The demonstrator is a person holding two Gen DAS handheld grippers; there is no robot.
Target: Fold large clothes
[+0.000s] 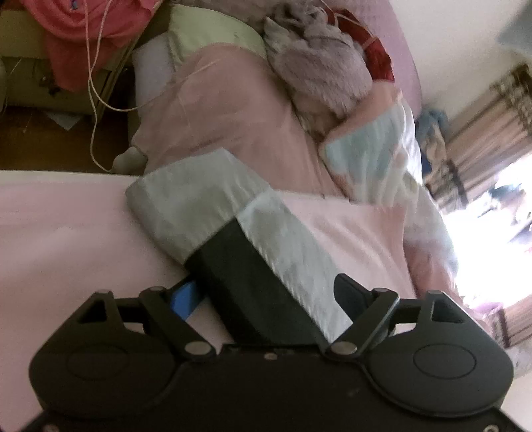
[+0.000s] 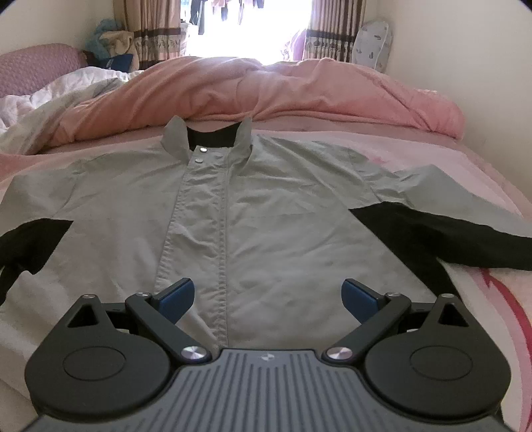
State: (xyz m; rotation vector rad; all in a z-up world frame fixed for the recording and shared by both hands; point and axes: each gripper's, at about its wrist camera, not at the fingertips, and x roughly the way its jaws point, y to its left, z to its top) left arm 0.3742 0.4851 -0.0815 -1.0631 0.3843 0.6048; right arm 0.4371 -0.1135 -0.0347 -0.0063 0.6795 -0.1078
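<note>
- Since folding needs a flat start, the jacket [image 2: 266,206] lies front-up on the bed [image 2: 472,172], sleeves spread.
- Left hand-held gripper [image 1: 262,292] straddles one sleeve [image 1: 212,206], whether clamped I cannot tell.
- Right hand-held gripper [image 2: 269,295] hovers wide open, empty, above the hem.

A pink bed [image 2: 432,156] filled the room, a rumpled pink duvet [image 2: 299,89] heaped toward the bright window [image 2: 246,30]. Patterned brown curtains [image 2: 329,33] hung beside cream walls [image 2: 492,83].
</note>
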